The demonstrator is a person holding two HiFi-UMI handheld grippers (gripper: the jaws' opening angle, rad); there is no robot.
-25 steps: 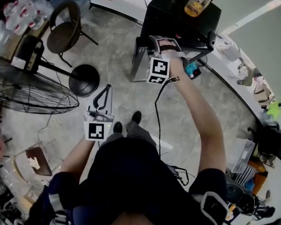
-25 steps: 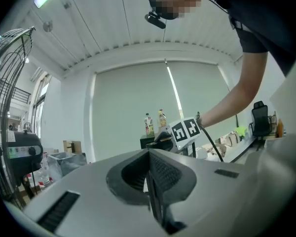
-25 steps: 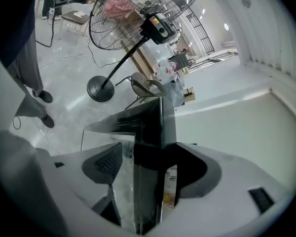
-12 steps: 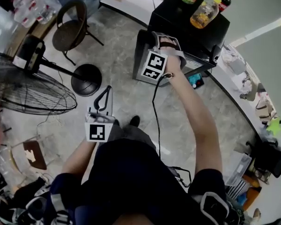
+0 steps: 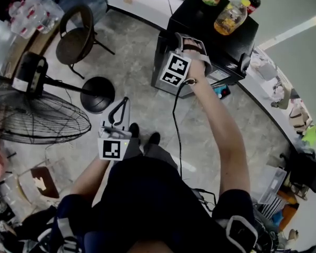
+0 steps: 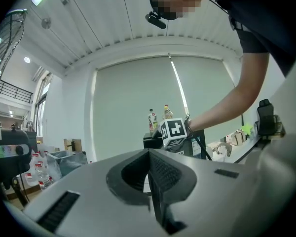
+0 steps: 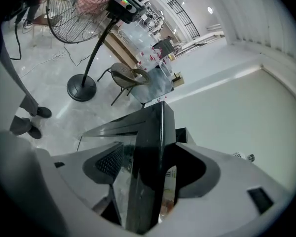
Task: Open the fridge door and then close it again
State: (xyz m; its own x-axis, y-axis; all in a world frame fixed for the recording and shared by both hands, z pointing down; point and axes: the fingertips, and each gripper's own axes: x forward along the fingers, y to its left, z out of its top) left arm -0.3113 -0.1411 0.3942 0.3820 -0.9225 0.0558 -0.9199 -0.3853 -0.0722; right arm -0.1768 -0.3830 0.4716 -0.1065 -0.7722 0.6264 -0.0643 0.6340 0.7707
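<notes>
The right arm stretches forward, almost straight. The right gripper (image 7: pixel 148 179) tilts downward, clamped on the edge of the black glass-fronted fridge door (image 7: pixel 150 127), which stands between its jaws. The left gripper (image 6: pixel 149 157) is pressed together and empty, held level on a bent arm well behind.

Grey marbled floor (image 5: pixel 142 83). Standing on it: black fridge (image 5: pixel 210 33) near the far wall, dark chair (image 5: pixel 76 36) well apart to its left, fan (image 5: pixel 37 123) on round base, person's shoes (image 5: pixel 134 130) mid-floor.
</notes>
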